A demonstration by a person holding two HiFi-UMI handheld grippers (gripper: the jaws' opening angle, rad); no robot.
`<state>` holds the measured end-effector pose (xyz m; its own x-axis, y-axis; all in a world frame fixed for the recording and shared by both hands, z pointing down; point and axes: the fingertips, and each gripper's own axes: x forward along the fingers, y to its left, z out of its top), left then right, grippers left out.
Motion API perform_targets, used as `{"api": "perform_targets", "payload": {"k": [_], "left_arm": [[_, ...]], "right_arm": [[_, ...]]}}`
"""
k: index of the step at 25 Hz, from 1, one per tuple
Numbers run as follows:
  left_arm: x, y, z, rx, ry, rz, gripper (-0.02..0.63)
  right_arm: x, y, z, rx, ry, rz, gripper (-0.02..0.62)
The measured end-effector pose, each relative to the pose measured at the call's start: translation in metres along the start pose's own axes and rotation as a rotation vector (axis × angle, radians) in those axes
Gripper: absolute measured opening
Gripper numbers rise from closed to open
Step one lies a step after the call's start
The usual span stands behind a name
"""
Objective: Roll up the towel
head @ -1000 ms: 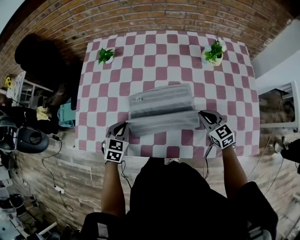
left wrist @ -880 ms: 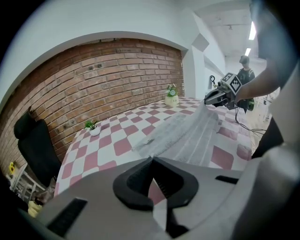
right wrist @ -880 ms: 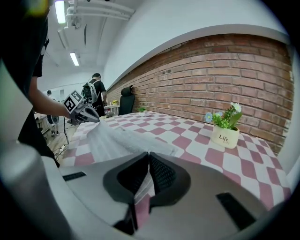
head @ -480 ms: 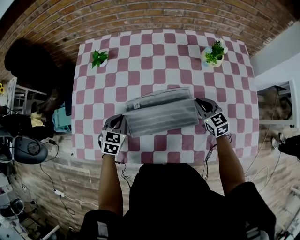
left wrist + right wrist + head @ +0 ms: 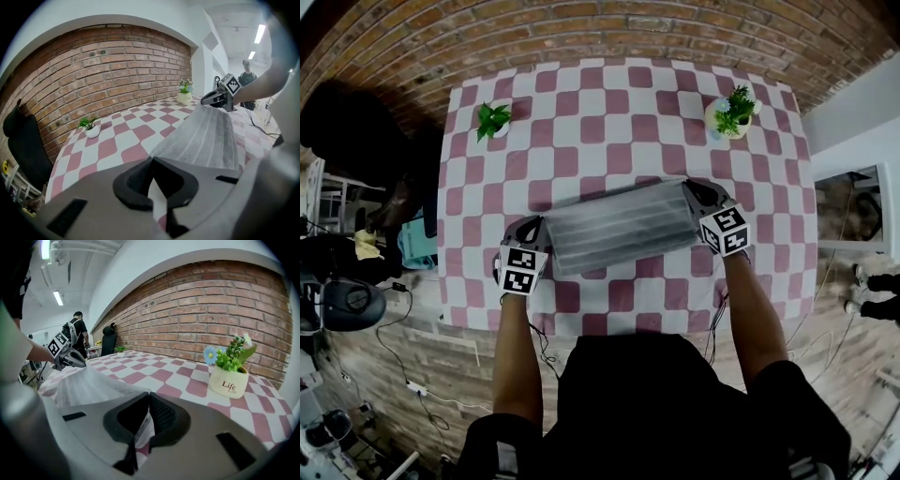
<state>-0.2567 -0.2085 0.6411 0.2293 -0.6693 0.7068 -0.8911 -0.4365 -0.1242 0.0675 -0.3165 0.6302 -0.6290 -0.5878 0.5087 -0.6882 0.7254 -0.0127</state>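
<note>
A grey striped towel (image 5: 619, 225) lies folded across the pink-and-white checked table (image 5: 581, 122). My left gripper (image 5: 536, 226) is shut on the towel's left end, and a strip of cloth shows between its closed jaws (image 5: 151, 161). At the towel's right end my right gripper (image 5: 689, 190) is shut on it too, with cloth pinched between its jaws (image 5: 147, 399). The towel (image 5: 206, 136) runs from one gripper to the other, and each gripper view shows the other gripper at the far end of the towel (image 5: 89, 383).
Two small potted plants stand on the far side of the table, one at the left (image 5: 492, 119) and one at the right (image 5: 729, 111). A black chair (image 5: 347, 122) stands off the table's left side. A person (image 5: 77, 331) stands in the background.
Both grippers have moved away from the near table edge towards the far side, carrying the towel's near edge over the rest. The towel now lies as a narrower band.
</note>
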Motion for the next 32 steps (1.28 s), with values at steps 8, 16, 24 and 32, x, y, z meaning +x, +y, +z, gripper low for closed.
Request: {"api": "perform_targets", "payload": {"k": [8,16,24,32], "left_arm": [[0.026,0.012,-0.011,-0.067,0.024,0.037,0.009],[0.003,0.019,-0.019,-0.122,0.005,0.121,0.164],[-0.032,-0.01,-0.018,-0.127,-0.026,0.103,0.25],[-0.048,-0.055,-0.015,-0.113,-0.056,0.058,0.256]], "right_arm": [[0.028,-0.008,-0.016,0.037,0.053,-0.018,0.012],[-0.005,-0.022,-0.019,0.162,0.029,-0.096,0.127],[-0.065,0.01,-0.046,0.457,0.057,-0.037,0.181],[-0.092,0.043,-0.081,0.864,0.099,0.019,0.213]]}}
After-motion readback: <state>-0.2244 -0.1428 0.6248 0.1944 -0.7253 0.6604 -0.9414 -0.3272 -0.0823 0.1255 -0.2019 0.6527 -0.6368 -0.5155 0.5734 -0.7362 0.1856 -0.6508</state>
